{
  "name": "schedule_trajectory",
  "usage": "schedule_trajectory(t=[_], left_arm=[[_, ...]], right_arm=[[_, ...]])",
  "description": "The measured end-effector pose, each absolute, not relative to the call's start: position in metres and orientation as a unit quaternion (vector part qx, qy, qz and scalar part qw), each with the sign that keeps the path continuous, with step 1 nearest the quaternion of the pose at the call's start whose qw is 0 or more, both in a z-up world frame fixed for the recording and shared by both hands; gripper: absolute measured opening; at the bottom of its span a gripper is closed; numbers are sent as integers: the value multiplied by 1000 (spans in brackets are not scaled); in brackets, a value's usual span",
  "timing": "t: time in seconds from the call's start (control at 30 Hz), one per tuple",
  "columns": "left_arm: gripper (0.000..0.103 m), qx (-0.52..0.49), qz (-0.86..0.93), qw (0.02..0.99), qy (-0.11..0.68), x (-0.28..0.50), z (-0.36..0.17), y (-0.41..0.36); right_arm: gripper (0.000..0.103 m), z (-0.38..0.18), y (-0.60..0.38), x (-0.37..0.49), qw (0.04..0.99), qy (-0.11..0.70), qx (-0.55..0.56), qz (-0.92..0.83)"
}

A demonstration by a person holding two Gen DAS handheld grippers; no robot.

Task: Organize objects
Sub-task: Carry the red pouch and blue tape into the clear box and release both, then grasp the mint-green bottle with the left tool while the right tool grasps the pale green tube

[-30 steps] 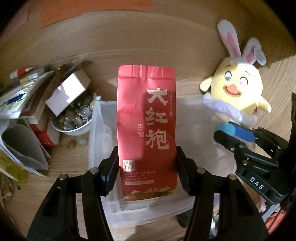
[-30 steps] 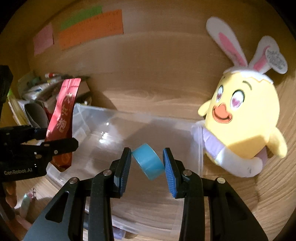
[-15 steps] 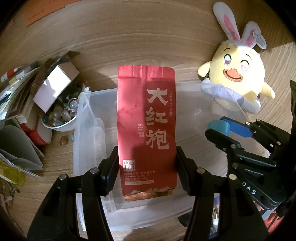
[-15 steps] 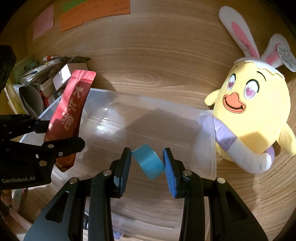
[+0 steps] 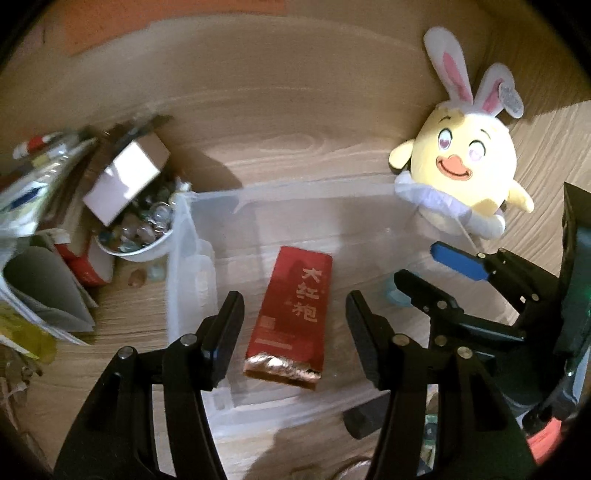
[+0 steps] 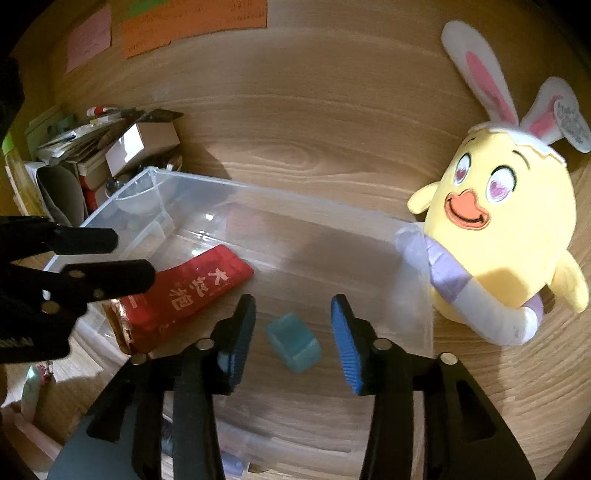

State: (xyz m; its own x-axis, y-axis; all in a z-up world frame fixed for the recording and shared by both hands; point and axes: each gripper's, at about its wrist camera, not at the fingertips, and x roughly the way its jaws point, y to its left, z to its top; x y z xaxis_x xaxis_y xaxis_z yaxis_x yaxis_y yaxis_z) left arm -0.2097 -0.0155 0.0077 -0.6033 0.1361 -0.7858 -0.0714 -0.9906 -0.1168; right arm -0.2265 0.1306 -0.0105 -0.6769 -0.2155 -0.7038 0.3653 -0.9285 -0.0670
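Note:
A red tea packet (image 5: 293, 315) lies flat on the floor of a clear plastic bin (image 5: 181, 266), below my open, empty left gripper (image 5: 293, 326). The packet also shows in the right wrist view (image 6: 184, 295), with the bin (image 6: 155, 177) around it. A small light-blue block (image 6: 293, 343) lies in the bin below my open, empty right gripper (image 6: 293, 332). The right gripper also shows in the left wrist view (image 5: 432, 269), hovering over the bin's right side.
A yellow chick plush with rabbit ears (image 5: 469, 177) leans at the bin's far right corner (image 6: 506, 229). Left of the bin stand a white bowl of glass marbles (image 5: 144, 236), a small cardboard box (image 5: 123, 181) and a pile of papers (image 5: 33, 206). Sticky notes (image 6: 192, 26) hang on the wooden back wall.
Both grippers opened. The red tea packet dropped from the left gripper into the bin and lies flat. The blue block dropped from the right gripper into the bin.

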Motion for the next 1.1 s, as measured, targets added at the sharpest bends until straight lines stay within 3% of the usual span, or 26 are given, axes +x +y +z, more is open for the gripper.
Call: schedule_trajectory(t=[0.27,0.37,0.43,0.63,1.1], left_arm=[[67,-409,910,50,-37,-181,31,-27],[74,-395,917,45,-31,-168,37,-30],[82,-385,922,41,-30,-157,42,-32],[90,-362,931,31,-25,-128,49,-40],[92,-369,929,11,-21,-56,21,-72]], right_arm=[[76,17,136,-207,154,90,334,-926],[82,27,140,-195,157,84,323,-929],[82,33,143,-187,160,79,318,-931],[83,43,149,-158,166,68,306,-935],[84,15,156,-92,149,69,322,-932]])
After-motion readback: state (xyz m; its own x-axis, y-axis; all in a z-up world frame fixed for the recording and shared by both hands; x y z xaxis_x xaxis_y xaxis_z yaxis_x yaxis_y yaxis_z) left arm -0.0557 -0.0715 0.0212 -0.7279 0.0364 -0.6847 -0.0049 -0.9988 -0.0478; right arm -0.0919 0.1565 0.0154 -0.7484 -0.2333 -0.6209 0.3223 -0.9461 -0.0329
